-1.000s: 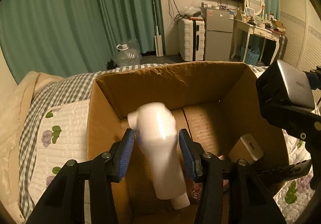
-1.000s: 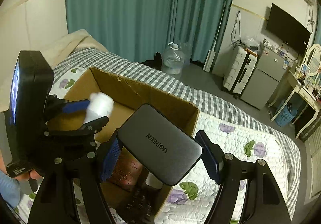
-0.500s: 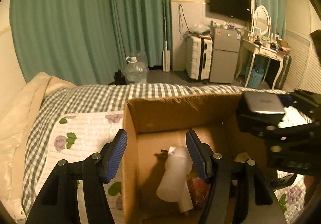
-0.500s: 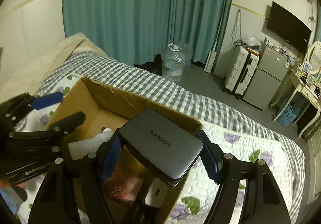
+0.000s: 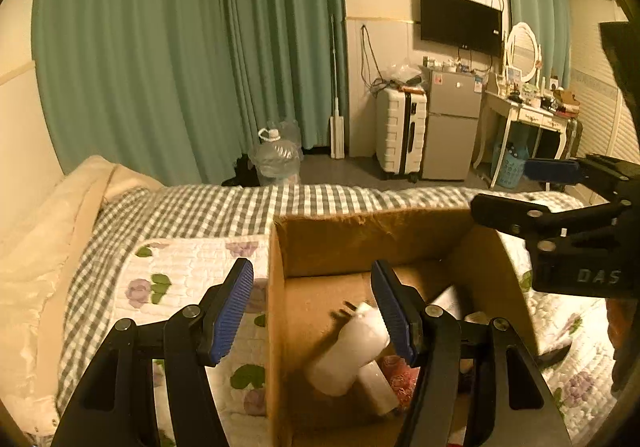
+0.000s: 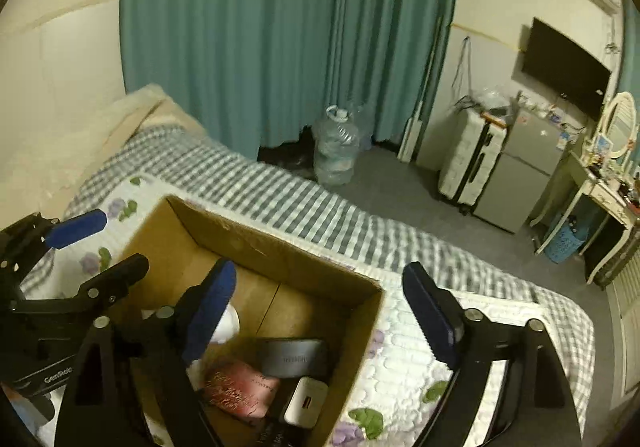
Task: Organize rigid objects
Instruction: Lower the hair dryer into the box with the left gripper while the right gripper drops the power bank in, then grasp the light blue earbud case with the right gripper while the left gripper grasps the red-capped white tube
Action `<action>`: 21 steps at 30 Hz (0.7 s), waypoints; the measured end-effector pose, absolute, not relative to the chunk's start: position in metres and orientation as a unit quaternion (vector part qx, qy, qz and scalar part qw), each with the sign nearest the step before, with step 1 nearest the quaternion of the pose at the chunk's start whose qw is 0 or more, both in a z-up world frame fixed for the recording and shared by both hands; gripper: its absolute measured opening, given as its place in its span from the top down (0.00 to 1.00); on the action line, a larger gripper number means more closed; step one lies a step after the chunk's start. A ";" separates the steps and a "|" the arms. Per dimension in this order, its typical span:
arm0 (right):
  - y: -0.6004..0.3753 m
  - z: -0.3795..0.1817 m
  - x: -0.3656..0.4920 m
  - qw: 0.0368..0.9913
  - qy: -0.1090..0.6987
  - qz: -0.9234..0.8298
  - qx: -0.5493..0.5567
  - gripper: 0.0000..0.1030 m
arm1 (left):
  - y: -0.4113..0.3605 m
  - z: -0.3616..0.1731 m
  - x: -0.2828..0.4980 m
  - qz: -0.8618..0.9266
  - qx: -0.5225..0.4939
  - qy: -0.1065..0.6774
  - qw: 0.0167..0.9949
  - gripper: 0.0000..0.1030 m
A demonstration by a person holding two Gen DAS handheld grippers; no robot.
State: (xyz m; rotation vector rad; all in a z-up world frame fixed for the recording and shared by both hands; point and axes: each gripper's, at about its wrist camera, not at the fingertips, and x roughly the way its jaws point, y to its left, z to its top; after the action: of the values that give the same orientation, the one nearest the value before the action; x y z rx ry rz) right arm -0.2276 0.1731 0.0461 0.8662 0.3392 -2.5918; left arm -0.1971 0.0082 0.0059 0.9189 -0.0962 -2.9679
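An open cardboard box [image 5: 360, 235] [image 6: 280, 259] stands on the bed. A white bottle [image 5: 348, 351] lies inside it, partly behind my right finger in the left wrist view. In the right wrist view the grey charger box [image 6: 292, 359], a pink packet [image 6: 240, 387] and a small white power bank [image 6: 306, 401] lie in the box. My left gripper [image 5: 312, 311] is open and empty above the box's left wall. My right gripper [image 6: 320, 319] is open and empty above the box's right side; it also shows in the left wrist view [image 5: 560, 187].
The box sits on a floral quilt [image 5: 180, 271] over a checked blanket [image 6: 300, 207]. Beyond the bed are a water jug [image 5: 276, 159], a white suitcase [image 5: 400, 135], a small fridge [image 5: 452, 131] and a dressing table [image 5: 528, 115].
My left gripper let go of the white bottle into the box and rose. My right gripper opened and the grey charger box now lies inside the cardboard box.
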 end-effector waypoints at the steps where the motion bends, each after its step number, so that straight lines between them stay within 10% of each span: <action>1: 0.176 0.056 -0.215 0.190 0.119 -0.927 0.301 0.13 | 0.007 0.013 -0.190 -0.957 0.289 -0.031 0.018 0.38; 21: 0.192 0.106 -0.036 0.189 0.119 -0.935 0.274 0.00 | -0.021 0.086 -0.040 -0.976 0.210 -0.041 0.030 0.28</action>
State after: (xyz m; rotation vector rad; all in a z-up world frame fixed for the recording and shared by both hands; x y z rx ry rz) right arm -0.0356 0.1915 0.1057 0.7711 0.3344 -2.6301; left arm -0.0399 -0.0210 0.0861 0.6475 -0.1270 -3.0096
